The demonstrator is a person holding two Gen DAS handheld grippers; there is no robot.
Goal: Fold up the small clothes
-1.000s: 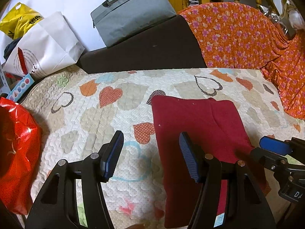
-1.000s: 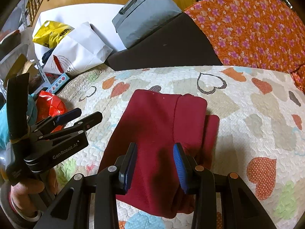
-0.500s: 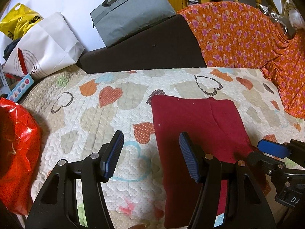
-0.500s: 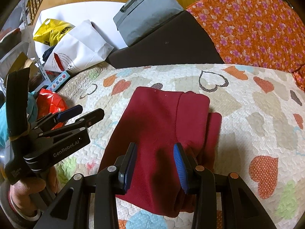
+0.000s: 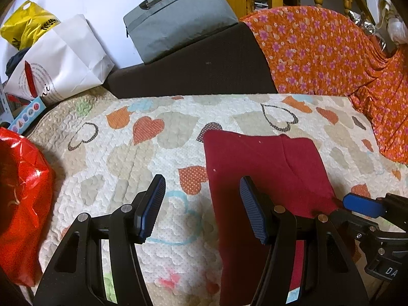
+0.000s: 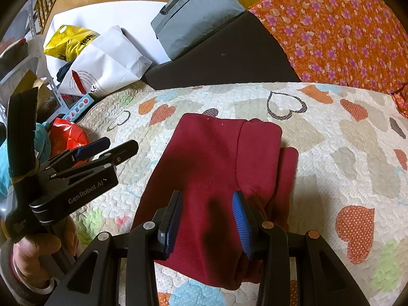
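Red plastic of a bag (image 5: pixel 20 204) bulges at the far left of the heart-print quilt (image 5: pixel 127 153). Beside it the left hand-held gripper (image 5: pixel 201 209) hovers with fingers spread over bare quilt, its right finger over the left edge of the folded maroon garment (image 6: pixel 219 168). Over the garment's near part, the right hand-held gripper (image 6: pixel 207 221) hangs spread, gripping nothing.
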